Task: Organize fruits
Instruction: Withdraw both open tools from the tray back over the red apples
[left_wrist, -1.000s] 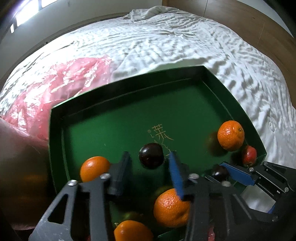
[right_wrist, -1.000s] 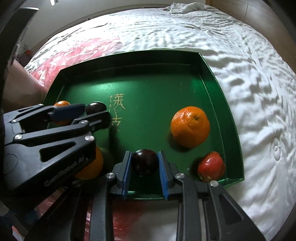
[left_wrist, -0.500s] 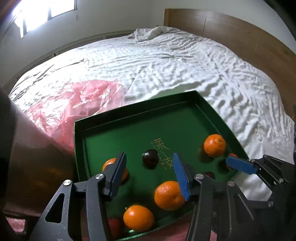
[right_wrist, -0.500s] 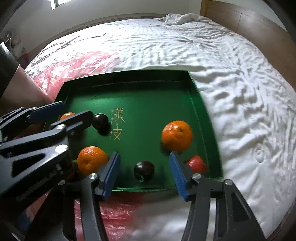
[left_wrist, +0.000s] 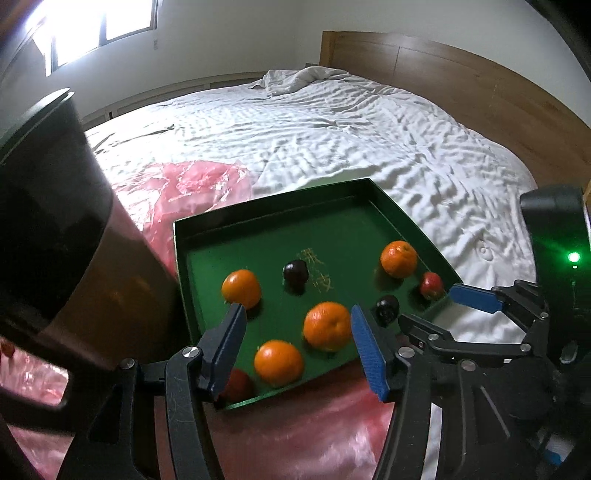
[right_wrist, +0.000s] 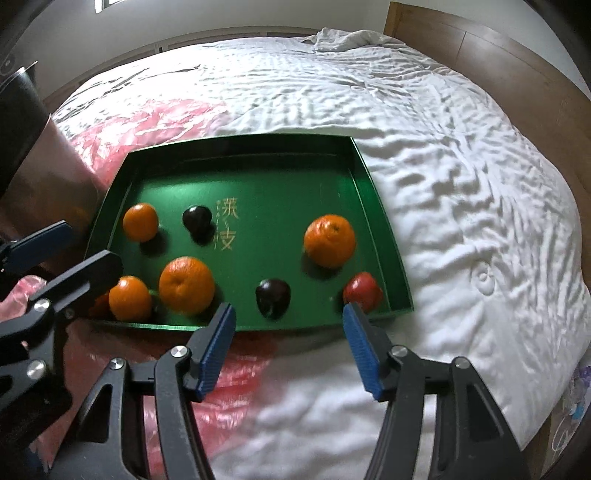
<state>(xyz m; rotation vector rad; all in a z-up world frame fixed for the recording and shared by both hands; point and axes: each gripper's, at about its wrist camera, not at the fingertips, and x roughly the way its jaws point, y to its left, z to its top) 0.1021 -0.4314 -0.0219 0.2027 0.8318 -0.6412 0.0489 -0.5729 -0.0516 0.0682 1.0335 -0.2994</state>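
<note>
Your green tray (right_wrist: 380, 221) sits on the white bed (right_wrist: 461, 166), partly over pink plastic (left_wrist: 192, 184); count inside it: four oranges (right_wrist: 330, 240), two dark plums (right_wrist: 272, 297), two red fruits, one at the near right corner (right_wrist: 362, 295), one half hidden at the near left corner (left_wrist: 238, 384); your left gripper (left_wrist: 297, 349) has its fingers apart, just been opening, nothing clamped, two oranges seen between them; your right gripper (right_wrist: 286, 349) has its fingers spread wide, empty, one plum lying free on the tray beyond them.
</note>
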